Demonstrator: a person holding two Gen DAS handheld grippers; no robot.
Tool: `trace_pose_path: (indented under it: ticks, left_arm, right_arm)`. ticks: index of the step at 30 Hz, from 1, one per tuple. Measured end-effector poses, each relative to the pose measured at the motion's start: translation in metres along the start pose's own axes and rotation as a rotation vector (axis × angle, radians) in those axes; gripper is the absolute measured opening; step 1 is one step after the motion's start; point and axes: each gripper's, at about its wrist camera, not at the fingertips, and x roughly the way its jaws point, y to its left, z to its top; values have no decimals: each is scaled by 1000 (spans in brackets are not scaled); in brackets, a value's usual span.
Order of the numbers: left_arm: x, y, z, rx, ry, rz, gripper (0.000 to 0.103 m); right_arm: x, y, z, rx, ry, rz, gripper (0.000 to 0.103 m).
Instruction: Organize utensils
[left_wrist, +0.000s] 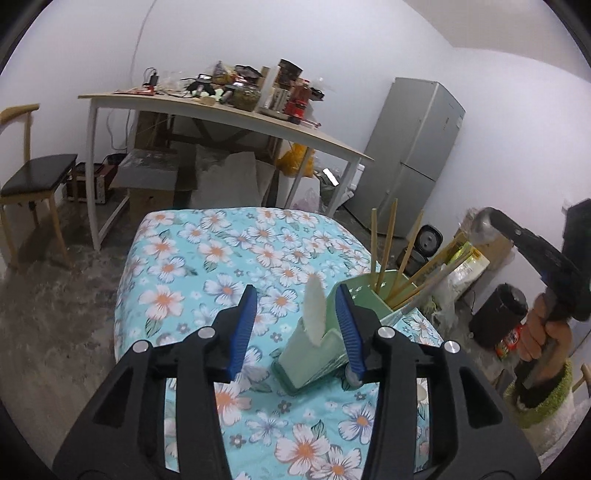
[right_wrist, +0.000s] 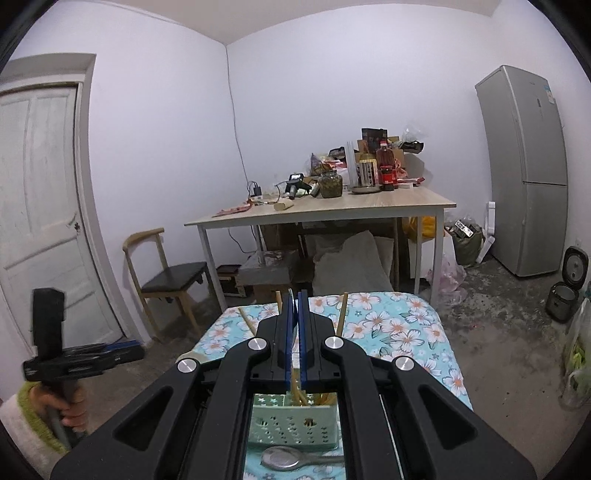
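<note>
The floral-clothed bench (left_wrist: 207, 258) carried my green utensil holder (left_wrist: 369, 295), chopsticks (left_wrist: 384, 247) standing in it. My left gripper (left_wrist: 299, 325) had its jaws spread around the white spoon (left_wrist: 316, 310); my right gripper (right_wrist: 293, 332) pinched one chopstick (right_wrist: 294, 387).
</note>
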Motion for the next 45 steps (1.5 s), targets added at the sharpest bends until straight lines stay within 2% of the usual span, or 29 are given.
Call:
trace_pose_path:
  ticks: [6,12,18,19,20,22,27,30,36,41,45]
  left_arm:
    - [-10,14,-18,-32,-1,14,42]
    - [-6,14,-41,-30,37,8,42]
    - [5,3,-61,-23,88,-22,42]
    - [8,1,-63,-22,97,-32,42]
    - [10,-1,-65,-21,103,-38,42]
    - [15,-5,-70,-17,114,-54,42]
    - [27,-18,-78,-1,133,-87,42]
    - [35,-27,-83,19,146,-109,42]
    - [50,-44,-96,69,170,-135,42]
    - [67,-52,-106,85,194,-155,42]
    - [84,-57,-112,75,211,-187,42]
  right_arm:
    - [26,6,3,-35,12,-28,3]
    - [59,17,-17,-107,83,-74,4]
    - [69,13,-32,-57,167,-36,7]
    - [68,7,-32,-39,169,-29,14]
    - [65,2,-32,-14,169,-20,27]
    - [58,-6,-33,35,159,7,38]
    - [34,-29,-39,122,147,20,39]
    - [19,-44,-52,175,169,20,41]
    - [5,-78,-104,304,311,-25,44]
    - [11,-98,-171,498,482,11,44]
    - [14,-103,-209,615,546,23,44]
